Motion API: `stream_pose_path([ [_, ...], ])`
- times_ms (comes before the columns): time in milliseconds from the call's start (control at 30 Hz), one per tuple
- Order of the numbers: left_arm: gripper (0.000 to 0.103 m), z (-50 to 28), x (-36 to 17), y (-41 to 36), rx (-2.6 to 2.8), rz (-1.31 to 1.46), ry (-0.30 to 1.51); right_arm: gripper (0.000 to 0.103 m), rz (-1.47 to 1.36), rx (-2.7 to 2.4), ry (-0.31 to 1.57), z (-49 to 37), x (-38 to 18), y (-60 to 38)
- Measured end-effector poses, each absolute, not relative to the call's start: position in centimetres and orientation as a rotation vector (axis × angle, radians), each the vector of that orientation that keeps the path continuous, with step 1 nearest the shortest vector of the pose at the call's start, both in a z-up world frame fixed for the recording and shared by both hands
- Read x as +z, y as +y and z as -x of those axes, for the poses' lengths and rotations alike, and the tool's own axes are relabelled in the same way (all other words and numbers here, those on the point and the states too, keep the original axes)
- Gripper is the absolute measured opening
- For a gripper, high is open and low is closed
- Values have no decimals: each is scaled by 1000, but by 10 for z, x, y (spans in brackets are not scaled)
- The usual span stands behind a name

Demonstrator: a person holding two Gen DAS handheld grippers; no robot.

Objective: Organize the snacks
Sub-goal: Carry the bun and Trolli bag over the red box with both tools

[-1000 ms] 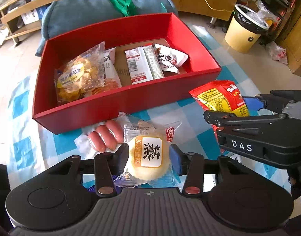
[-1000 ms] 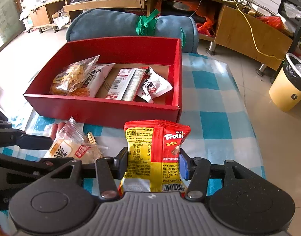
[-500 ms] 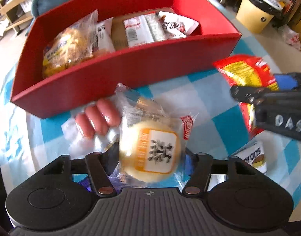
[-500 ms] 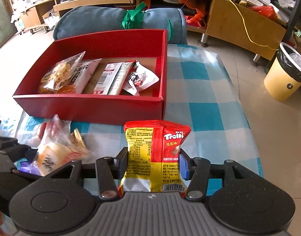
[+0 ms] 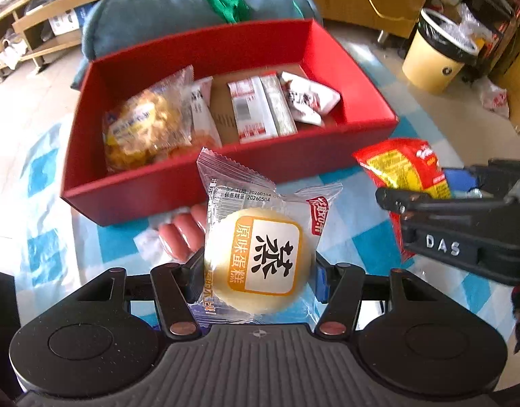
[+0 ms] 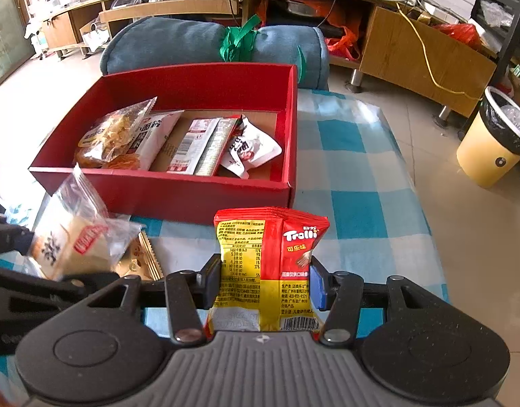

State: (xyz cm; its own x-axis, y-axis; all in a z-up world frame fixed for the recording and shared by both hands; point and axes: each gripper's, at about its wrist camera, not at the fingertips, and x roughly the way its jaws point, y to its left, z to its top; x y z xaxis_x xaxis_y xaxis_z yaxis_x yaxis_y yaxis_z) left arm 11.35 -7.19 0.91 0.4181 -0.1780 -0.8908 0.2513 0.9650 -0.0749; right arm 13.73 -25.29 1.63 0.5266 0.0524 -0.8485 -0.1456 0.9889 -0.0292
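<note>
Cake (image 5: 260,261) clamped in left gripper (image 5: 260,271) | gummy bag (image 6: 270,271) clamped in right gripper (image 6: 265,279) | red box (image 5: 178,186) straight ahead, nearer left

Table under blue-and-white checked cloth (image 6: 358,176), open red box (image 6: 178,195) of snack packets upon it, sausage pack (image 5: 178,237) lying before box.

Snack packets (image 5: 253,108) lie in the box (image 5: 158,190), bolster (image 5: 178,20) behind.
</note>
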Motion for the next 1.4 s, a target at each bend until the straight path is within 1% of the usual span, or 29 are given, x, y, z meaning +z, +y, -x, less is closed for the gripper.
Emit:
stream_pose_path([
  [333,66,-123,26,-61,-216,-54,1045,45,114,141,971,-140,28,-237],
  [967,66,-131,42,-55,-204,-28,1002,45,88,162,891,-145,53,-229],
  [1400,66,-157,56,-54,-166,-24,966,45,71,135,848,-172,64,-225],
])
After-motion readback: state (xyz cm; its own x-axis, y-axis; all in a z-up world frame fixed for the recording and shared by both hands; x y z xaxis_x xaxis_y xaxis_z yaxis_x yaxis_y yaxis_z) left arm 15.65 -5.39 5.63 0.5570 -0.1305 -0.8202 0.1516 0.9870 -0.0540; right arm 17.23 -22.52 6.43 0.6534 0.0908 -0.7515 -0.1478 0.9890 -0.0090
